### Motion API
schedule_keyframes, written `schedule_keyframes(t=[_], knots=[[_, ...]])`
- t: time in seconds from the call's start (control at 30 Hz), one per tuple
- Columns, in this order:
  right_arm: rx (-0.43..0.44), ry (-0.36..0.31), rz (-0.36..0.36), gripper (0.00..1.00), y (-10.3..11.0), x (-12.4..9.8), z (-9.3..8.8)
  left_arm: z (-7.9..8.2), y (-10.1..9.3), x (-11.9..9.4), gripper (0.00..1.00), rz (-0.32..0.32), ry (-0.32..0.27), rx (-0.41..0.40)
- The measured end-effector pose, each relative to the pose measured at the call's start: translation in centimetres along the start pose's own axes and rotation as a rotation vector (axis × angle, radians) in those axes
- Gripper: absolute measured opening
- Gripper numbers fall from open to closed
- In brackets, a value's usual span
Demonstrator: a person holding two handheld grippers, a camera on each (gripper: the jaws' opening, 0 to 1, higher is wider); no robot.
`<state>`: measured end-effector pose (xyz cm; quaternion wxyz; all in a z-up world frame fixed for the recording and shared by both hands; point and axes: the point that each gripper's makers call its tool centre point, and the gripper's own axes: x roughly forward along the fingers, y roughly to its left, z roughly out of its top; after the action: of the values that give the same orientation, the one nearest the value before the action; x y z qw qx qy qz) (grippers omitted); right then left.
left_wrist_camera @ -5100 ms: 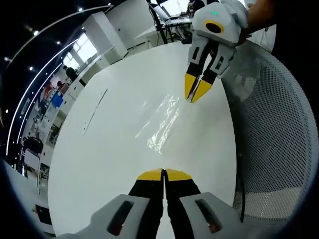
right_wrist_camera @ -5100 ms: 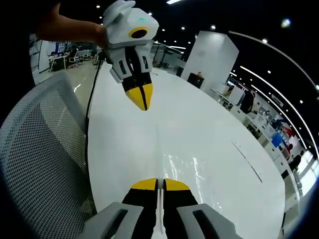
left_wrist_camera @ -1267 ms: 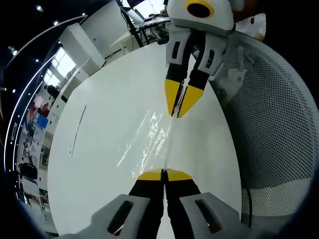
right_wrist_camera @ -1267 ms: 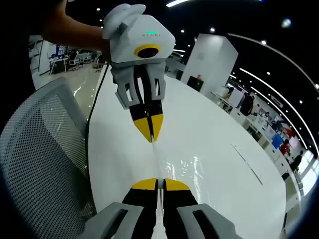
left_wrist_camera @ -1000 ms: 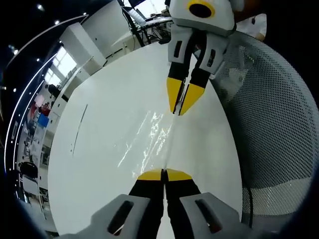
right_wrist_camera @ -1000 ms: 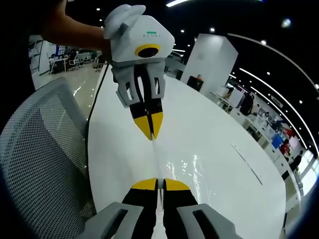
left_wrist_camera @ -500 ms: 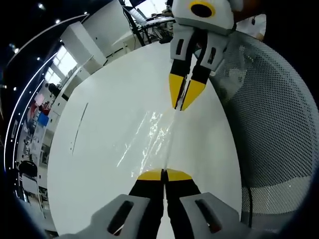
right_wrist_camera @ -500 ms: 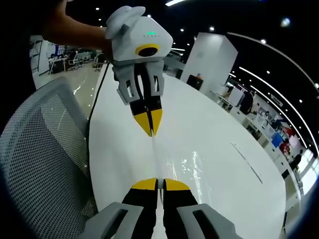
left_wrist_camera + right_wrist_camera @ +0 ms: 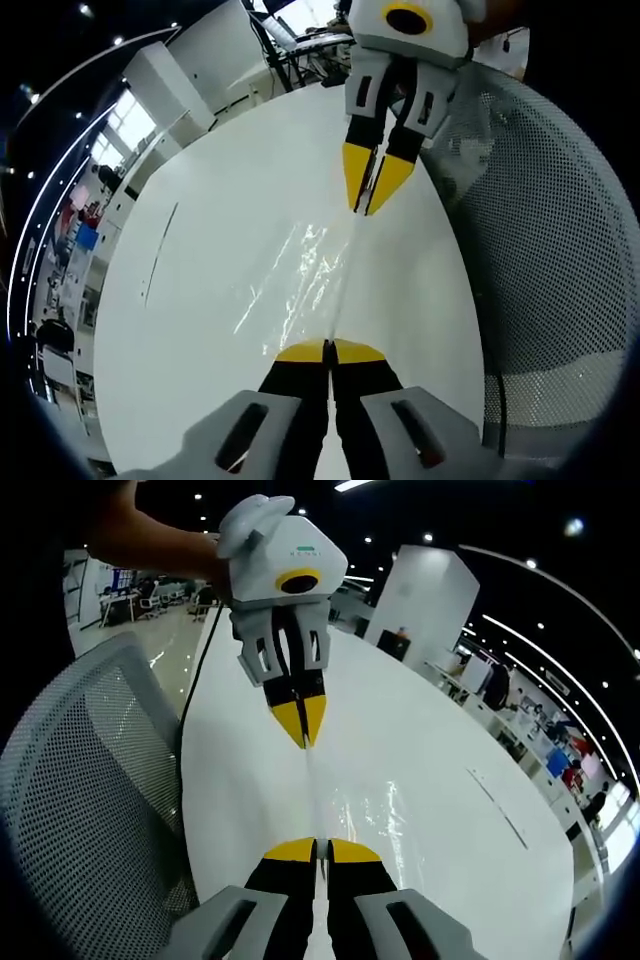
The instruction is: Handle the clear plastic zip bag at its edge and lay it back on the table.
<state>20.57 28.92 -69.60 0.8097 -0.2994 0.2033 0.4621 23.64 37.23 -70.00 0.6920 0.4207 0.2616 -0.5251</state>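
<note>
The clear plastic zip bag (image 9: pixel 300 280) hangs just over the white table (image 9: pixel 200 330), its one edge stretched in a straight line between the two grippers. My left gripper (image 9: pixel 328 350) is shut on the near end of that edge. My right gripper (image 9: pixel 368 207) comes in from the top and pinches the far end. In the right gripper view the bag (image 9: pixel 375 805) glints to the right of the line, with my right gripper (image 9: pixel 320 850) shut on the edge and the left gripper (image 9: pixel 303 740) facing it, held by a person's hand.
A grey mesh chair (image 9: pixel 540 250) stands against the table's edge, also seen as the chair (image 9: pixel 80 780) on the left. A thin dark slot (image 9: pixel 158 255) runs across the table top. Office desks and a white pillar (image 9: pixel 425 590) lie beyond the table.
Five seconds ago the bag lay flat away from my left jaws; now its edge spans both grippers. Over the last second the grippers have drawn slightly apart, tightening the edge.
</note>
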Motion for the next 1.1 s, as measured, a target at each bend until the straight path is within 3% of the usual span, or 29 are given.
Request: schedule_keyframes(t=[0.53, 0.73, 0.87, 1.1], knots=[[0.034, 0.027, -0.001, 0.01, 0.0, -0.2, -0.9, 0.9, -1.0, 0.1, 0.0, 0.007, 0.003, 0.018], [0.08, 0.019, 0.001, 0.14, -0.1, -1.0, -0.8, 1.7, -1.5, 0.5, 0.0, -0.003, -0.007, 0.03], [0.067, 0.027, 0.027, 0.22, 0.2, -1.3, -0.3, 1.9, -1.6, 0.9, 0.0, -0.007, -0.006, 0.035], [0.078, 0.01, 0.049, 0.25, -0.2, -1.8, 1.2, 2.1, -1.9, 1.0, 0.0, -0.009, -0.004, 0.048]])
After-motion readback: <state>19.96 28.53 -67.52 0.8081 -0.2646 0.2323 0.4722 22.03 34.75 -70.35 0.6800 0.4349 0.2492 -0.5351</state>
